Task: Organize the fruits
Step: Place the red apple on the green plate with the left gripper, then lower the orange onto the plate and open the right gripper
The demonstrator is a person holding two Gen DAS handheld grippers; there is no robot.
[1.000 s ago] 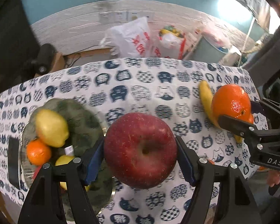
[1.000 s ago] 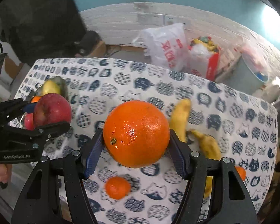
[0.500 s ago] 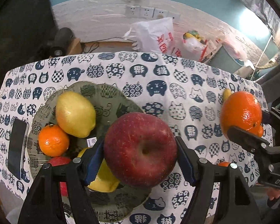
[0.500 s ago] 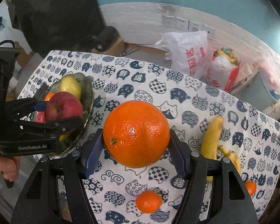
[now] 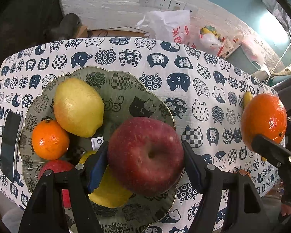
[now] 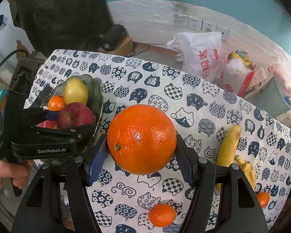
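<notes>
Left gripper point(image 5: 145, 156) pinches a firm, heavy, smooth apple point(image 5: 145, 155) at three and nine o'clock over the bowl point(image 5: 126, 89); right gripper point(image 6: 141, 141) likewise clamps an orange point(image 6: 141, 138).

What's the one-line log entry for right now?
left gripper: shut on apple, over bowl | right gripper: shut on orange, above tablecloth

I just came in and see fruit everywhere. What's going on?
A person is sorting fruit with two hand-held grippers. The left gripper holds a red apple over the glass bowl, which already has fruit in it. The right gripper holds a big orange above the cat-print tablecloth. Bananas and small tangerines lie on the cloth.
</notes>
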